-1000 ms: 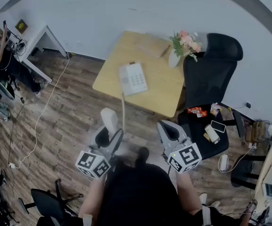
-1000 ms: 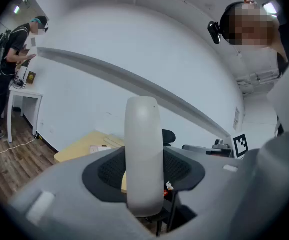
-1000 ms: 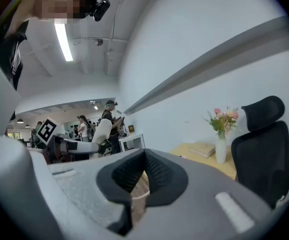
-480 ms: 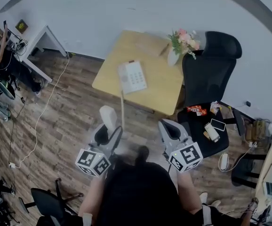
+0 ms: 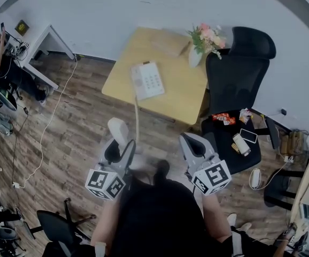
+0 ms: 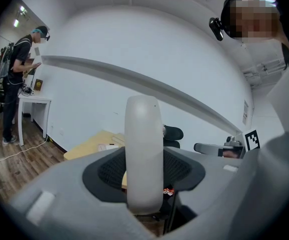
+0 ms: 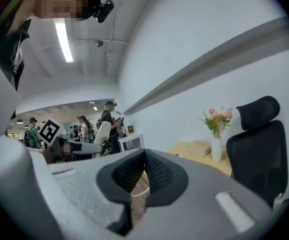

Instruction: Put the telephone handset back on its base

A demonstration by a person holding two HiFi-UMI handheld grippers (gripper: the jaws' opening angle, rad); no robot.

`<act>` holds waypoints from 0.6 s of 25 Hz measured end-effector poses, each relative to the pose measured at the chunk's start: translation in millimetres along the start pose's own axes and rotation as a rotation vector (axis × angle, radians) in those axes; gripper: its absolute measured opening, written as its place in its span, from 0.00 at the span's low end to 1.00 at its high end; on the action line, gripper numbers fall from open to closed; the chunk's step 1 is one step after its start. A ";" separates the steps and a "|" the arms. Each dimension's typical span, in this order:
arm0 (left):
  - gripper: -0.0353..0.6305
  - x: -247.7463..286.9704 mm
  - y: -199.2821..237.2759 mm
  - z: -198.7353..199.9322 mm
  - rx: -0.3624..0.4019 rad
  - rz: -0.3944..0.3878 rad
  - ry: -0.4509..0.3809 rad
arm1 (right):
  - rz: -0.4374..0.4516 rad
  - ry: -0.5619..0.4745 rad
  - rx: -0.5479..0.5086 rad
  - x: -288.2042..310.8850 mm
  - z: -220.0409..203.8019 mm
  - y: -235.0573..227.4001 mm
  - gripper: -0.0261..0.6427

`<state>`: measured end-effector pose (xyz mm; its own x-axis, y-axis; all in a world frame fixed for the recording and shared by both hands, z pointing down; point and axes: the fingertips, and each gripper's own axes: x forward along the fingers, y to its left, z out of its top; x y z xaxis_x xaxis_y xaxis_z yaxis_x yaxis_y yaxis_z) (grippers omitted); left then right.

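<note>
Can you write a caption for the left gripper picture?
Left gripper grips the white handset upright, with the desk ahead.

Wood floor [image 5: 79, 116]; white wall [image 5: 117, 9]; black chair [image 5: 239, 84]

A light wooden table [image 5: 182, 92] stands against the white wall. On its left half lies the white telephone base [image 5: 147, 80]. At the table's far right corner stands a white vase [image 5: 195, 58] of pink flowers, and just left of that lies a flat book [image 5: 170, 43]. A cord [image 5: 136, 116] runs from the base over the table's near edge to the handset [image 5: 118, 131], which stands upright in the left gripper [image 5: 117, 150], well short of the table. The right gripper [image 5: 191, 143] hangs below the table's near right corner. A black office chair [image 5: 234, 82] sits at the table's right side
</note>
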<state>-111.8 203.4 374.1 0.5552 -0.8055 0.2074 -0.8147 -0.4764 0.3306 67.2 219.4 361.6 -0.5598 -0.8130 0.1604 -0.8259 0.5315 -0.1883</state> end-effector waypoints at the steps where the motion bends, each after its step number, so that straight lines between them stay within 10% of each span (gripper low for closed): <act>1: 0.39 -0.1 -1.1 -2.1 -0.004 0.003 0.005 | 0.001 0.004 0.004 -1.5 -1.2 -1.1 0.04; 15: 0.39 -9.7 7.9 2.6 0.033 0.036 0.023 | 0.031 0.012 0.030 16.9 -1.0 2.9 0.04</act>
<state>-124.1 206.5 372.3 0.5291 -0.8141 0.2394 -0.8389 -0.4594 0.2919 55.3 207.5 364.8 -0.5857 -0.7934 0.1658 -0.8060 0.5487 -0.2219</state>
